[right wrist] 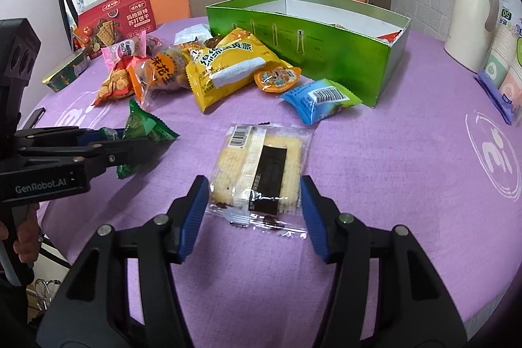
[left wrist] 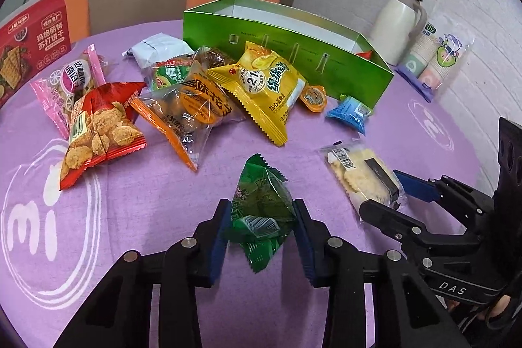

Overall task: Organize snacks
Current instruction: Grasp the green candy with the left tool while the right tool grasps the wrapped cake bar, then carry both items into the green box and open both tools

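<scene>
Evidently left gripper (left wrist: 262, 214) pinches green packet (left wrist: 261, 201); cracker pack (right wrist: 257, 172) sits between right gripper (right wrist: 254, 201) pads.

the right tool (left wrist: 380, 194) housing reads "das"; the left tool (right wrist: 153, 141) body reads "genrobot.ai". white "mi" logos mark the purple tabletop (left wrist: 163, 191) cloth. the yellow snack bag (left wrist: 261, 83) shows "21", and the paper cup pack (left wrist: 434, 54) shows "50".

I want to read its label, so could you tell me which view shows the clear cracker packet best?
The right wrist view: the clear cracker packet lies flat and whole between the right gripper pads. The left wrist view shows it off to the side, foreshortened and partly hidden by that gripper.
</scene>
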The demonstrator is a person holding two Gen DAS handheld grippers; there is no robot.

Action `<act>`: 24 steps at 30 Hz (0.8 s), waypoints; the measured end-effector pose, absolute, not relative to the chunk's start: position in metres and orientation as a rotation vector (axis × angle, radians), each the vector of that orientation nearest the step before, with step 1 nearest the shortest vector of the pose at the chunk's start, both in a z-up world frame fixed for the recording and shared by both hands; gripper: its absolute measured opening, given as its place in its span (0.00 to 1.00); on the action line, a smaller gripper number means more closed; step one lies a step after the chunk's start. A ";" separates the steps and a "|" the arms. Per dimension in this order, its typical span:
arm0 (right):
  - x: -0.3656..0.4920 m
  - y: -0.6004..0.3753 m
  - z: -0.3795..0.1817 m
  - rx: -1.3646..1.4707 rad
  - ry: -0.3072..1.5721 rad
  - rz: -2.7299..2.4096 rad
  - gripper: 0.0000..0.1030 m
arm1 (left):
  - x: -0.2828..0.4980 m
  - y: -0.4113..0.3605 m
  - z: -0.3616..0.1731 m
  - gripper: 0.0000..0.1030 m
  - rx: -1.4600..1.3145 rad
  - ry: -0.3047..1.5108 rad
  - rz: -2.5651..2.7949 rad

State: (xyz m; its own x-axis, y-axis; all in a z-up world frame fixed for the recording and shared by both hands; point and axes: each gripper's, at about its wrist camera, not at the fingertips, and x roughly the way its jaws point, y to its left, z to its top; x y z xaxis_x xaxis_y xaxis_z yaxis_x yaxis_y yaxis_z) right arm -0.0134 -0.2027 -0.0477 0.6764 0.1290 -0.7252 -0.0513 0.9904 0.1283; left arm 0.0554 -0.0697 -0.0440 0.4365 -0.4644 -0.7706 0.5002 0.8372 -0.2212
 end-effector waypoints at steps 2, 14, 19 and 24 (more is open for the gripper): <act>-0.015 -0.206 -0.044 0.115 0.809 0.100 0.40 | 0.058 -0.064 -0.044 0.32 -0.012 0.955 -0.613; -0.019 -0.216 -0.009 0.168 0.725 0.147 0.39 | 0.054 -0.062 0.012 0.31 -0.048 0.835 -0.658; -0.015 -0.227 0.022 0.168 0.634 0.134 0.39 | 0.063 -0.073 0.040 0.31 -0.038 0.780 -0.688; 0.001 -0.245 0.043 0.163 0.572 0.088 0.39 | 0.075 -0.092 0.063 0.31 -0.016 0.734 -0.716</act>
